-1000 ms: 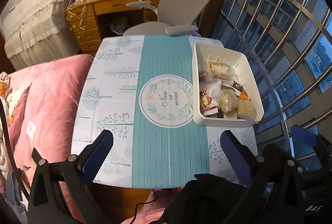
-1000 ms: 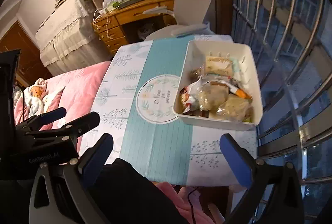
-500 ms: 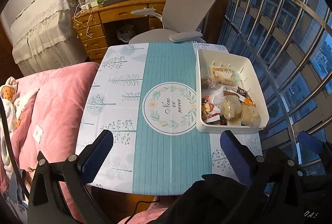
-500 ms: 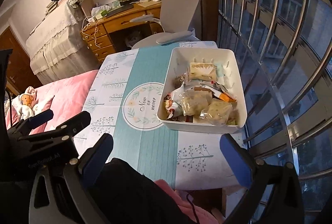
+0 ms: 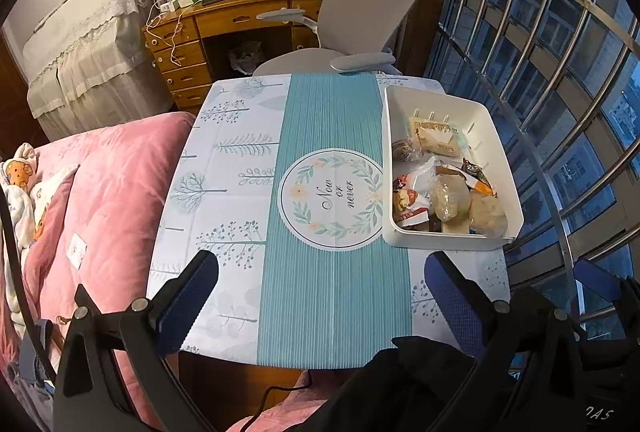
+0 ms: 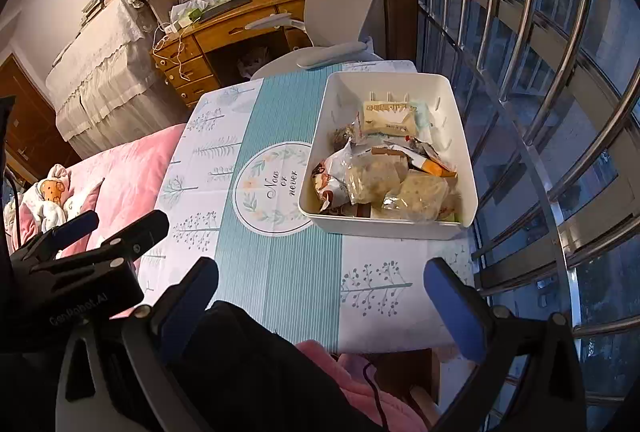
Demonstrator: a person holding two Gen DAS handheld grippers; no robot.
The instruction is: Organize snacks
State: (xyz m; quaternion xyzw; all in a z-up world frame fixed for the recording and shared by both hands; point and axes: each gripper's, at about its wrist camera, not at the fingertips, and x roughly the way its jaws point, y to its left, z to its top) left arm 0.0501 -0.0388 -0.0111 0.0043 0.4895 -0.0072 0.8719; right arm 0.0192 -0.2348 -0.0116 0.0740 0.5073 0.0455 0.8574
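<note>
I see the pink bed (image 5: 108,192) along the left side of the desk (image 5: 248,168); the desk carries a cloth with pale trees and a teal band, and in the middle of the band there is a round wreath print (image 5: 332,198) with the words "Now or never"; behind the desk stands a grey office chair (image 5: 368,0), and to the right there are steel window bars (image 5: 560,44).

On the right part of the desk sits the white bin (image 6: 460,136), just beside the wreath print; the snacks (image 6: 376,172) lie inside it in a loose heap, mostly in the near half; a pale yellow packet (image 6: 386,114) lies alone toward the far end, two clear bags of light pieces lie at the near side, and an orange wrapper (image 6: 434,166) shows between them and the right wall.

My left tool (image 5: 320,296) hangs above the near edge of the desk, its blue pads wide apart with nothing between them; my right tool (image 6: 320,296) is also spread wide and empty, above the near edge in front of the bin; both are well apart from the snacks.
</note>
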